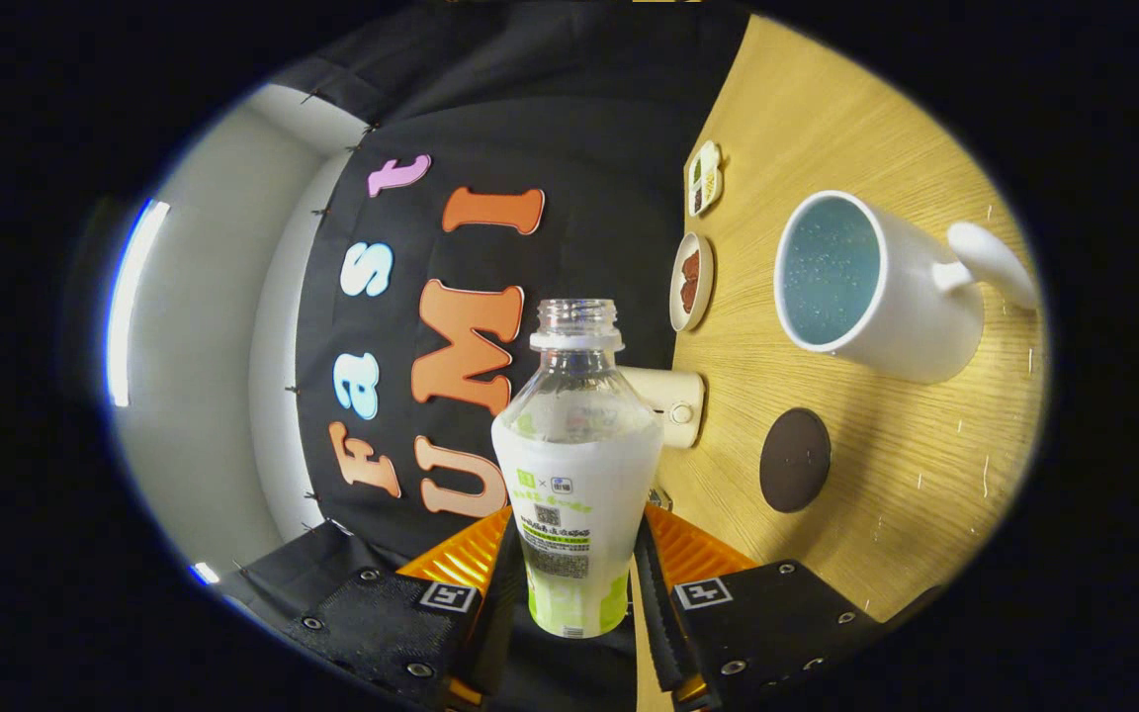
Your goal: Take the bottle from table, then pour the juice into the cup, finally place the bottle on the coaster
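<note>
tool (577, 578) clamped on bottle (575, 465), uncapped | rolled over toward cup (861, 287) | I'd set neck above rim first — then tip slowly | coaster (795, 460) near, for after

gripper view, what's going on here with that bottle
The handheld gripper is shut on a clear plastic bottle with a white and green label, cap off, a finger pressing each side. The view is rolled sideways, so the wooden table stands beside the bottle. On it are a white mug with a blue inside and a dark round coaster. No liquid is leaving the bottle's mouth.
</note>
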The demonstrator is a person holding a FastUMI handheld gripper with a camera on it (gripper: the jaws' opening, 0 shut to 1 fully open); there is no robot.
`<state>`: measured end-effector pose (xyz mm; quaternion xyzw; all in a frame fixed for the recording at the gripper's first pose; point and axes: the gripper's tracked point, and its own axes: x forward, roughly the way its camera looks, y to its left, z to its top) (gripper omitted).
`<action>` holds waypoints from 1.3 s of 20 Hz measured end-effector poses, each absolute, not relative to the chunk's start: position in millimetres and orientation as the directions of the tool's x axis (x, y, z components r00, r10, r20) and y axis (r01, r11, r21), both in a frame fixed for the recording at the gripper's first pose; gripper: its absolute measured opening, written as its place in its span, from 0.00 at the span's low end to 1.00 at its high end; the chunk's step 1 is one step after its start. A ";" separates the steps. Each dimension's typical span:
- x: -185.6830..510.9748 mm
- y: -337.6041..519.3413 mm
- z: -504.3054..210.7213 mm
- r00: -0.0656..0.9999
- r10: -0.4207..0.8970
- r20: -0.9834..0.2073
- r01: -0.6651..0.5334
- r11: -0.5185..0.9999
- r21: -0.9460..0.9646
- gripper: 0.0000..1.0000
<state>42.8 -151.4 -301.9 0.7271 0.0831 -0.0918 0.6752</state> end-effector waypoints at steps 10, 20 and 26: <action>43.2 -172.5 -304.0 0.971 -0.072 -0.230 0.200 -0.288 0.936 0.58; 39.5 -183.4 -305.3 0.967 -0.106 -0.230 0.175 -0.378 0.909 0.58; 42.9 -182.3 -303.6 0.968 -0.106 -0.226 0.170 -0.381 0.909 0.58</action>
